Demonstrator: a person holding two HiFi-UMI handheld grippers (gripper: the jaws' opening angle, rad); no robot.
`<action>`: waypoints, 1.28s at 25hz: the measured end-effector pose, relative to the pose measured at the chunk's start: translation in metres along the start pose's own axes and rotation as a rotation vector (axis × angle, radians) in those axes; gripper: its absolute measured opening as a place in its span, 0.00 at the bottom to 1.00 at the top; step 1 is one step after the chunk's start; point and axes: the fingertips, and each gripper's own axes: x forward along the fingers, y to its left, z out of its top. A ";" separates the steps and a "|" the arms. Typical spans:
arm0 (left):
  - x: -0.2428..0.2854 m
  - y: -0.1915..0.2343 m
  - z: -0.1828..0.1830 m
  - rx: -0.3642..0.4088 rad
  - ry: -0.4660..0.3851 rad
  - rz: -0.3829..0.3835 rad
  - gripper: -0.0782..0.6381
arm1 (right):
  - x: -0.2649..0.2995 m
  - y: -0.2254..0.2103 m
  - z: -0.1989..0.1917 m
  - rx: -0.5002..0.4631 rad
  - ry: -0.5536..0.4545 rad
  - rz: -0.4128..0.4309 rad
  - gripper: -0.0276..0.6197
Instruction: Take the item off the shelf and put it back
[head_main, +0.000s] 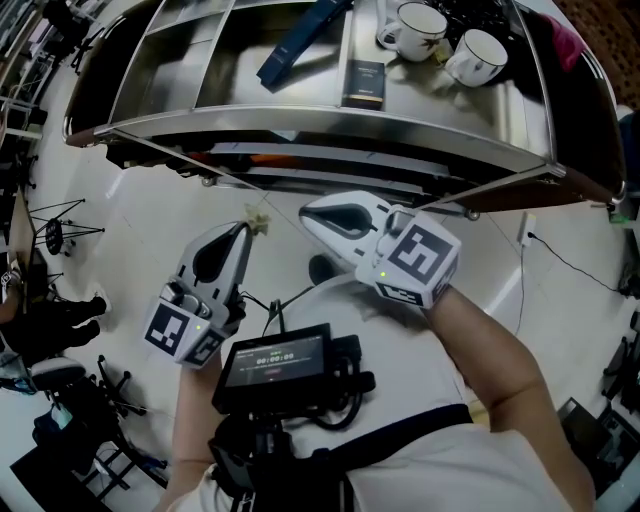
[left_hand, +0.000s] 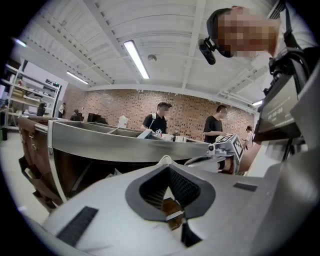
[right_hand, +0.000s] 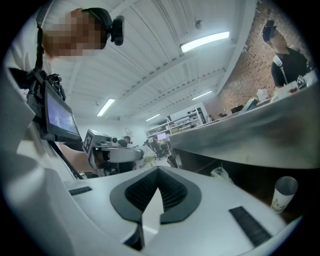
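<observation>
Steel shelf (head_main: 330, 132) stands stocked, far; left gripper (head_main: 243, 228) and right gripper (head_main: 306, 212) hover near, jaws closed, empty, apparently awaiting the reach.

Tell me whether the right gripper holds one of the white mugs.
No: the left mug and the right mug both stand on the shelf, while the right gripper hangs outside it, fingers together.

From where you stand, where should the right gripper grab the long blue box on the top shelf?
Probably across its narrow width near mid-length, from above. The long blue box lies slantwise, both long sides free; the small black box sits to its right. The right gripper is shut, so open first.
</observation>
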 end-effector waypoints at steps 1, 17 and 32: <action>0.000 0.002 -0.001 0.007 -0.001 0.002 0.12 | 0.001 0.000 0.000 0.001 -0.001 -0.001 0.05; -0.004 -0.003 -0.001 0.000 -0.012 -0.052 0.12 | -0.001 0.003 -0.005 0.004 -0.008 -0.041 0.05; 0.014 0.013 -0.058 0.055 0.054 0.007 0.12 | -0.030 -0.008 -0.032 0.058 -0.005 -0.143 0.05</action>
